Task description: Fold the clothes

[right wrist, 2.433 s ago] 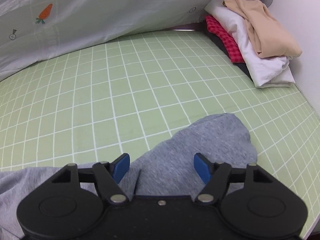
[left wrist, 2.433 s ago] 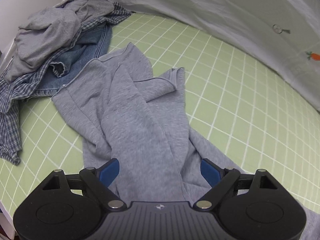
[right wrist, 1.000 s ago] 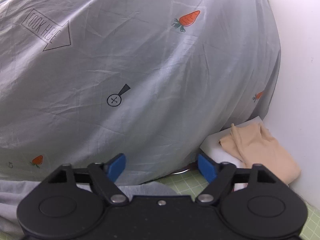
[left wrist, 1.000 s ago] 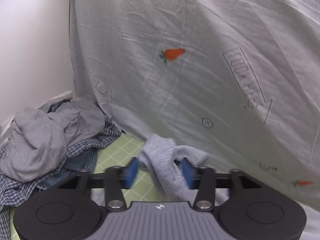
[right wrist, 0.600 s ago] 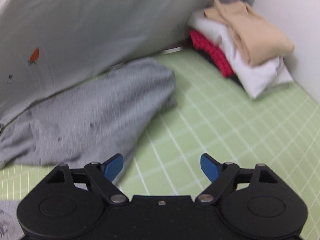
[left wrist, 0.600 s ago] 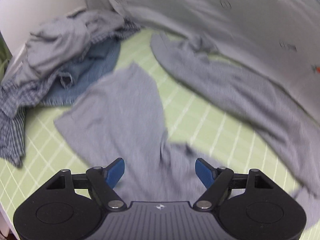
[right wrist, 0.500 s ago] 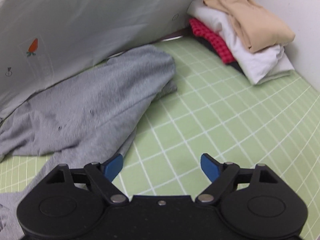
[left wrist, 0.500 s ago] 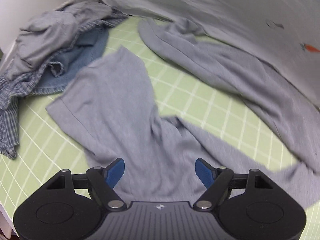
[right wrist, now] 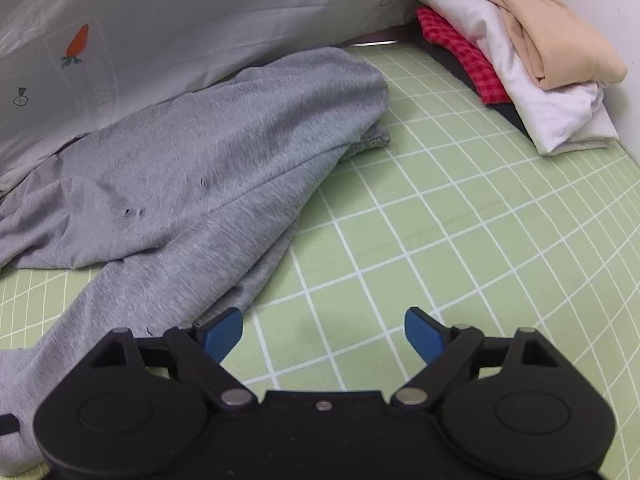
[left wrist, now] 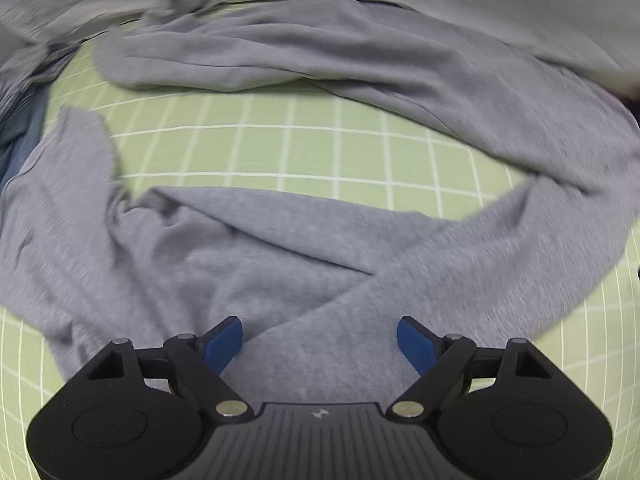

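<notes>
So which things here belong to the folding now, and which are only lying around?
In the job:
- grey garment, spread crumpled on the green grid mat
- left claw, open above it
- right claw, open at its edge

Lying about:
- folded stack in the corner
- carrot-print sheet behind

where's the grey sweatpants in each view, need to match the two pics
Left wrist view: the grey sweatpants fill most of the frame, looping from the left, under the left gripper, and round the right to the top.
Right wrist view: they spread over the left half, one edge beside the right gripper.
Shared landmark: the green grid mat beneath them.
</notes>
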A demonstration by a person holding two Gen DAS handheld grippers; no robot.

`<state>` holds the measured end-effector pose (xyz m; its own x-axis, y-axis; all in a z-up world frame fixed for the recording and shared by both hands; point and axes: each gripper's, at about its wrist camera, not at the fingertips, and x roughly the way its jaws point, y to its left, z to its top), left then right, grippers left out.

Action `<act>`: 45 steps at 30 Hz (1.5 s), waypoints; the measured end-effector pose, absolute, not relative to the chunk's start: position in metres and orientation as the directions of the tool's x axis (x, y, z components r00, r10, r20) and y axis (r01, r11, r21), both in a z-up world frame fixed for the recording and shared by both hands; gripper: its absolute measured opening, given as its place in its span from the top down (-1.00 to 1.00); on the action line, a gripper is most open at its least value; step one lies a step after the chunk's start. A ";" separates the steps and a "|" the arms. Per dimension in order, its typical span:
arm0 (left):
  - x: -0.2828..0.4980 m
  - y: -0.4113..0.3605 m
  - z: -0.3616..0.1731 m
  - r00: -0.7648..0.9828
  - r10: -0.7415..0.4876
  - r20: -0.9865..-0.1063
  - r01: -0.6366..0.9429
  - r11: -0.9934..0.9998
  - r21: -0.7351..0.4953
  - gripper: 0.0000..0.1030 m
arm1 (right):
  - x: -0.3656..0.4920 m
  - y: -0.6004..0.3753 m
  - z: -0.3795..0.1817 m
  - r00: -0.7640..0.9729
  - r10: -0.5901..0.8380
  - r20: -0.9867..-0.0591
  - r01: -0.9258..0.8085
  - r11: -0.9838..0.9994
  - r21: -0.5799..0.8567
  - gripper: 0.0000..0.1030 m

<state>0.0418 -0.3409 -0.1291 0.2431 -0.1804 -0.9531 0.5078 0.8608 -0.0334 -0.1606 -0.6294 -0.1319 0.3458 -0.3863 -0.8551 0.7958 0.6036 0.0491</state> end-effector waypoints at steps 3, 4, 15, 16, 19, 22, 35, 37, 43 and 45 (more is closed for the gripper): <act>0.039 -0.350 -0.135 0.213 -0.190 -0.958 0.547 0.836 -0.044 -0.65 | -0.159 -0.631 -0.136 0.333 -0.378 -0.864 0.799 0.600 0.045 -0.72; 0.038 -0.352 -0.136 0.205 -0.194 -0.959 0.558 0.829 -0.048 -0.65 | -0.159 -0.631 -0.137 0.330 -0.375 -0.867 0.799 0.600 0.044 -0.72; 0.065 -0.336 -0.113 0.291 -0.274 -0.917 0.472 0.875 -0.112 0.91 | -0.159 -0.635 -0.140 0.318 -0.375 -0.871 0.807 0.590 0.041 -0.73; 0.075 -0.331 -0.105 0.320 -0.288 -0.903 0.441 0.889 -0.127 0.91 | -0.159 -0.636 -0.140 0.317 -0.377 -0.870 0.807 0.589 0.040 -0.73; 0.106 -0.319 -0.077 0.460 -0.290 -0.839 0.338 0.931 -0.137 0.91 | -0.158 -0.639 -0.141 0.315 -0.383 -0.868 0.810 0.585 0.036 -0.73; 0.137 -0.309 -0.056 0.591 -0.245 -0.769 0.207 0.967 -0.149 0.90 | -0.157 -0.642 -0.141 0.314 -0.389 -0.866 0.813 0.582 0.033 -0.72; 0.160 -0.300 -0.071 0.573 -0.173 -0.801 0.133 0.984 -0.117 0.89 | -0.105 -0.681 -0.151 0.409 -0.394 -0.823 0.782 0.616 0.094 -0.54; 0.158 -0.298 -0.075 0.564 -0.168 -0.808 0.129 0.985 -0.114 0.89 | -0.095 -0.687 -0.153 0.428 -0.393 -0.814 0.775 0.622 0.107 -0.52; 0.154 -0.297 -0.079 0.548 -0.159 -0.821 0.119 0.987 -0.111 0.89 | -0.067 -0.708 -0.158 0.482 -0.391 -0.784 0.753 0.643 0.142 -0.08; 0.151 -0.298 -0.076 0.551 -0.162 -0.819 0.121 0.986 -0.114 0.89 | -0.066 -0.710 -0.155 0.511 -0.371 -0.775 0.746 0.640 0.185 0.18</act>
